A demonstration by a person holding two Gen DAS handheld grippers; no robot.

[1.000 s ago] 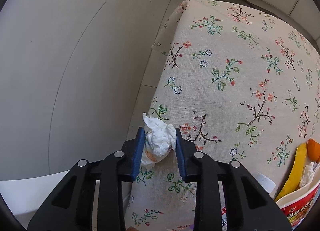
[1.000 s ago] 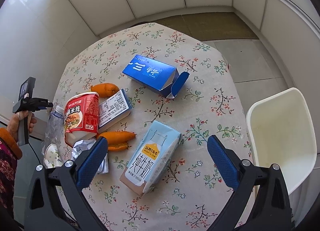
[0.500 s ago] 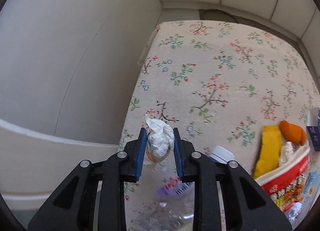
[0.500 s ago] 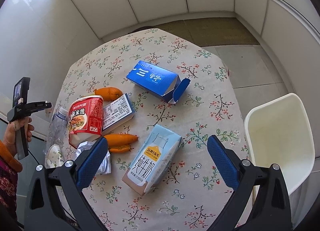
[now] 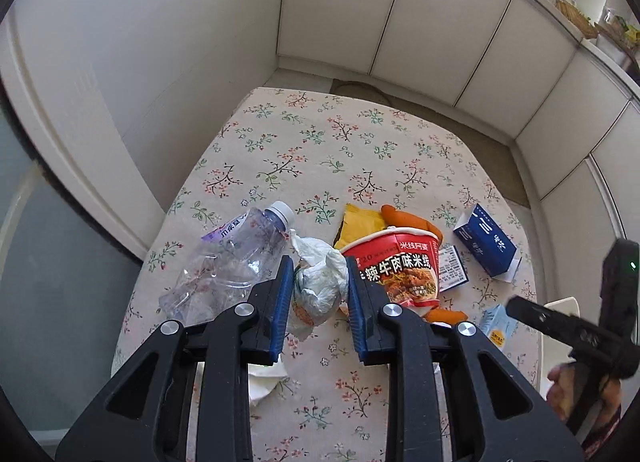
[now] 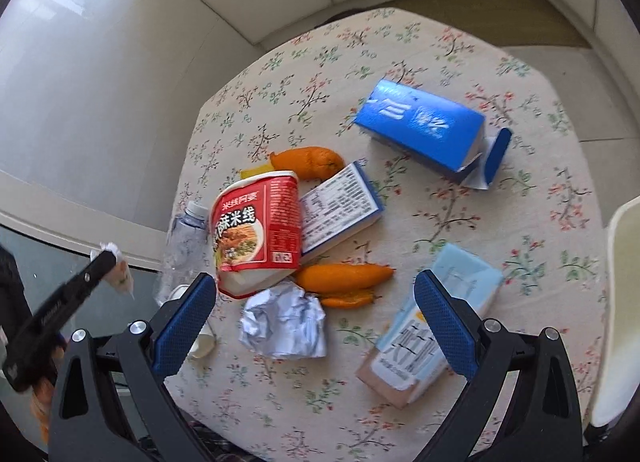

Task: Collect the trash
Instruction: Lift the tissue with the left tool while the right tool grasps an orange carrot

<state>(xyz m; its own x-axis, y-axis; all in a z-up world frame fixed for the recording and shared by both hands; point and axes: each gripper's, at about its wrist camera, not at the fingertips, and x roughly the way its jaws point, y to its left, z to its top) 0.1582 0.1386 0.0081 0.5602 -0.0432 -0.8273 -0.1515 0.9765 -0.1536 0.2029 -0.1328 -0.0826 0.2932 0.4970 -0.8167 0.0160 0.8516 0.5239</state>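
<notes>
Left gripper (image 5: 316,294): jaws clamped on a crumpled white wrapper (image 5: 318,282), blue pads pressed against both of its sides. Wrapper held clear above the tabletop (image 5: 320,150), in front of the red noodle cup (image 5: 394,266) in the left wrist view.

Right gripper (image 6: 316,326): jaws wide apart, nothing between the pads. Poised over the near part of the tabletop, above a crumpled foil ball (image 6: 284,322).

Landmark: red noodle cup, lying on its side on the floral tablecloth. All places below as seen in the right wrist view.

- Foil ball: just below the cup, close to its rim.
- Orange peel pieces (image 6: 344,278): right of the foil ball, below the cup's base.
- Small printed carton (image 6: 340,206): touching the cup's right side.
- Another orange peel (image 6: 308,162): just above the cup.
- Yellow packet (image 5: 360,222): behind the cup, partly hidden.
- Clear plastic bottle (image 5: 232,258), crushed, white cap on: left of the cup, near the tabletop edge.
- Blue box (image 6: 424,130), one end flap open: well above and right of the cup.
- Light blue milk carton (image 6: 436,326), lying flat: below and right of the cup, partly behind the right pad.
- White bin (image 6: 620,302): beyond the tabletop's right edge, well apart from the cup.
</notes>
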